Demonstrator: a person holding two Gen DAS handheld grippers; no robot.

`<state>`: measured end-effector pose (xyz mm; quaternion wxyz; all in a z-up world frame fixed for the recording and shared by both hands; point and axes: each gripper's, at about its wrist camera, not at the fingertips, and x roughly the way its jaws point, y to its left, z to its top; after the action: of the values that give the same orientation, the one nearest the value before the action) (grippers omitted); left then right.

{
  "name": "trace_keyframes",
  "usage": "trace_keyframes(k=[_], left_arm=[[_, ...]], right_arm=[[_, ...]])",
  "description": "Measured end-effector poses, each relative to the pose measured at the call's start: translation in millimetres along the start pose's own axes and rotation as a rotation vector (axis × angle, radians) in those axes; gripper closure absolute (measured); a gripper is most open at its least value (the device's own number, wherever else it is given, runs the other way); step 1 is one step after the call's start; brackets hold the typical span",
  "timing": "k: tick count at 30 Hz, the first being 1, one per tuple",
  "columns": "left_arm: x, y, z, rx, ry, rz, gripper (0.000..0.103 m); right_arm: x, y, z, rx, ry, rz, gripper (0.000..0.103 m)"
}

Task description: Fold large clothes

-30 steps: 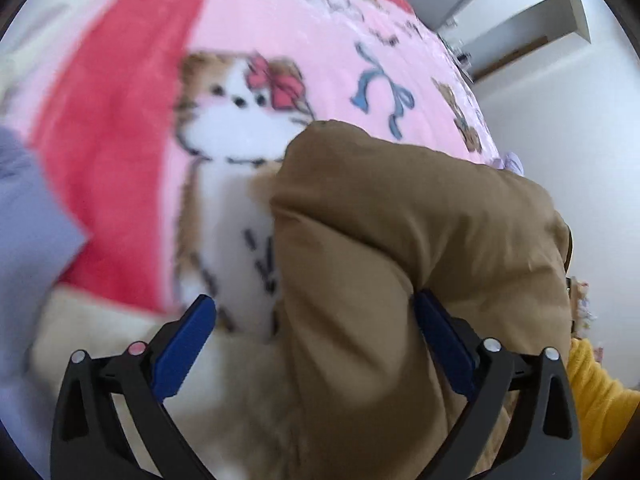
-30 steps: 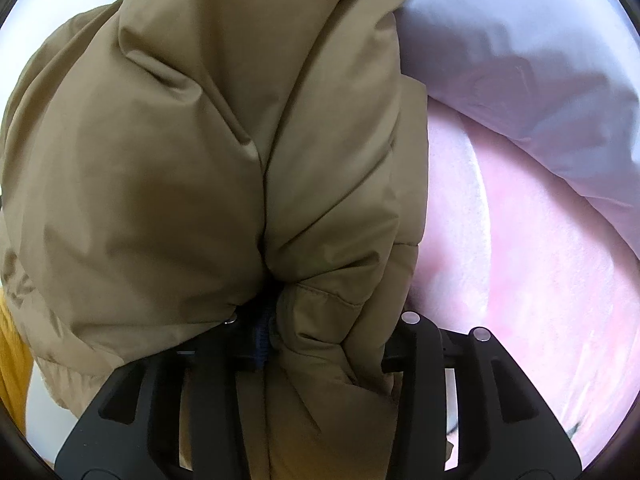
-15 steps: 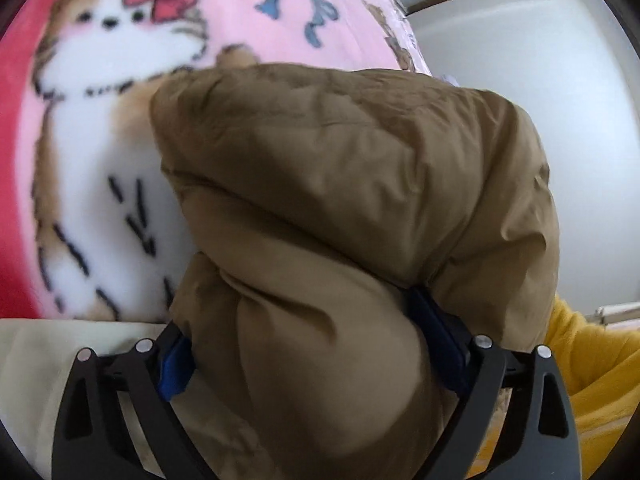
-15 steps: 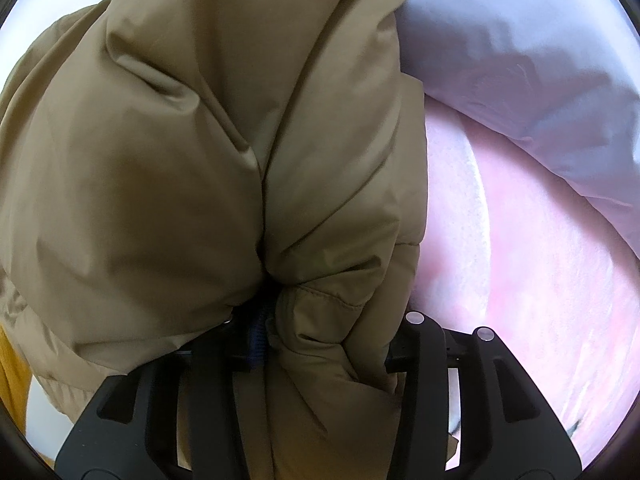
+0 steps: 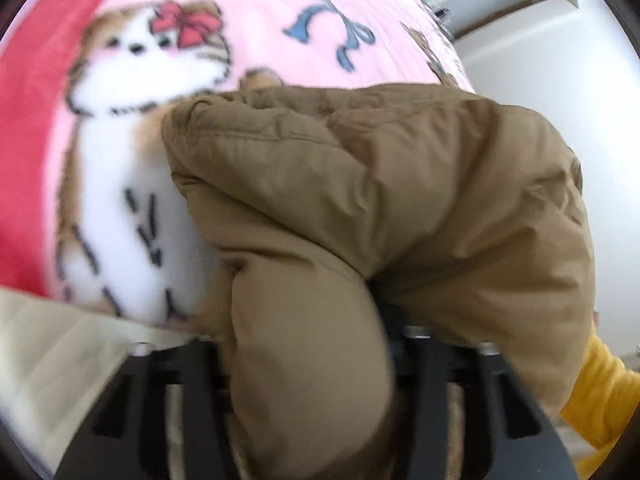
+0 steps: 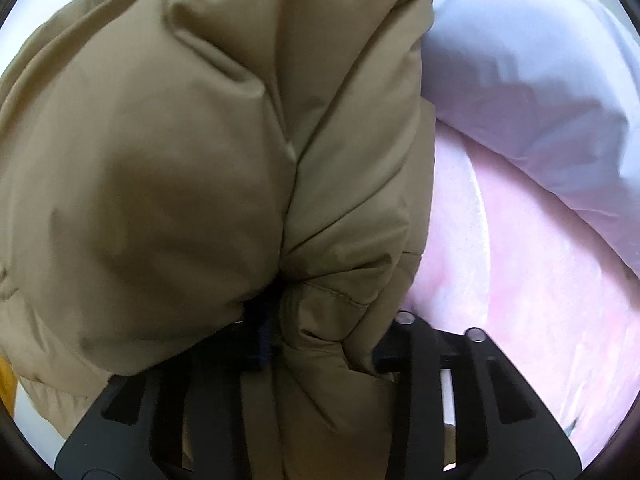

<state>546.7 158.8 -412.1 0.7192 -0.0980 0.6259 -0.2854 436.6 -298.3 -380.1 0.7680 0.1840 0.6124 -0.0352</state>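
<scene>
While both my left claw (image 5: 304, 344) and right claw (image 6: 316, 332) clamp the tan jacket (image 5: 380, 200), its bulk hangs ahead of me over the bed (image 5: 280, 32).

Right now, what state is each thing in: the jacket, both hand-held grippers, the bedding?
Tan puffer jacket: bunched, pinched at two spots.
Left hand-held gripper: shut on the jacket, fingers buried in fabric.
Right hand-held gripper: shut on the jacket.
Pink cat blanket: spread flat beneath the jacket.
Lavender garment: lying rumpled on the blanket beside the jacket.
</scene>
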Motion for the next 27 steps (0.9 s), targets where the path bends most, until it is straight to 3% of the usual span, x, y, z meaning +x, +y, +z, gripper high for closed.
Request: trace_keyframes(k=[3,5,9,15,19,27], left_arm=[[-18,-31,-11,0.023,-0.066,0.150,0.085],[-38,-39,-22,-0.005,-0.131,0.184,0.087],[-81,-62,-52,-0.055,-0.220,0.189,0.089],[-142,-115,-87,-0.027,-0.306,0.235,0.089],[-182,-155,-116,0.034,-0.356,0.240,0.089],[-241,-243,-144,0.139,-0.422,0.175,0.089]], right_arm=[[-14,12,-8,-0.019,-0.051,-0.055,0.082],[-30,22,-14,-0.030,-0.087,-0.083,0.085],[-69,28,-25,0.047,-0.168,-0.044,0.086],[-121,47,-63,-0.036,-0.210,-0.021,0.087],[-154,31,-87,-0.015,-0.243,-0.006,0.087],[-286,11,-180,0.100,-0.358,-0.052,0.087]])
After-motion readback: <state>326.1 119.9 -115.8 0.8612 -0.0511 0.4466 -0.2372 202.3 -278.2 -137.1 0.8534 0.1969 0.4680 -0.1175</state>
